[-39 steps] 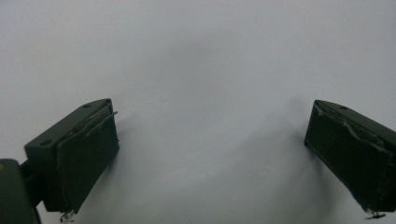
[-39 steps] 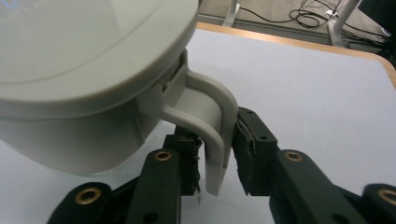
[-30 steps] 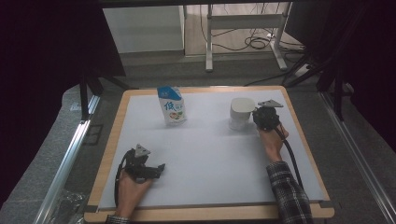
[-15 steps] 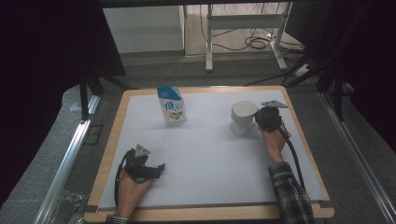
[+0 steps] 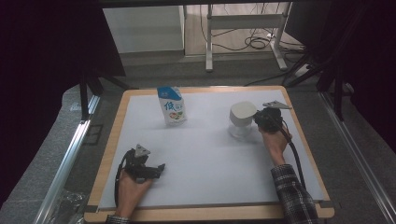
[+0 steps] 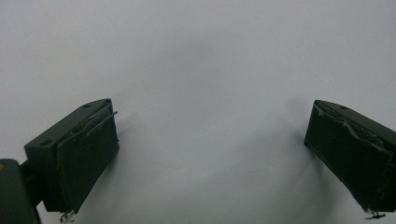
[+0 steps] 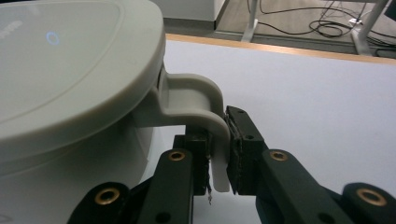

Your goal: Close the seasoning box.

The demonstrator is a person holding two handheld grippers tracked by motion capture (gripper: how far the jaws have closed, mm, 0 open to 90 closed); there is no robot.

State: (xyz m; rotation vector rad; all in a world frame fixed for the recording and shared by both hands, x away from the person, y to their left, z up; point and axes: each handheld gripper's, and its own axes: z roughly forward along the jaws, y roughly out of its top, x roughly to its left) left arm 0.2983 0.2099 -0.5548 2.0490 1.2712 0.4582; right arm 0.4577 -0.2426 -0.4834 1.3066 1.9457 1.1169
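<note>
The work in hand looks to be handling the lidded white jug (image 5: pixel 243 119), which stands at about two o'clock on the white tabletop (image 5: pixel 210 154), and the grasp looks already made: in the right gripper view the right tongs (image 7: pixel 219 154) are pinched on the lower leg of the jug's curved handle (image 7: pixel 198 100), one pad on each side. What is left, by my judgement, is the lift or the carry itself; whether the base has left the surface I cannot tell. The left tongs (image 5: pixel 159 168) rest at about eight o'clock, well apart from the jug, spread wide with nothing between the pads. A small milk carton (image 5: pixel 172 105) stands upright at about eleven o'clock, apart from both tongs
</note>
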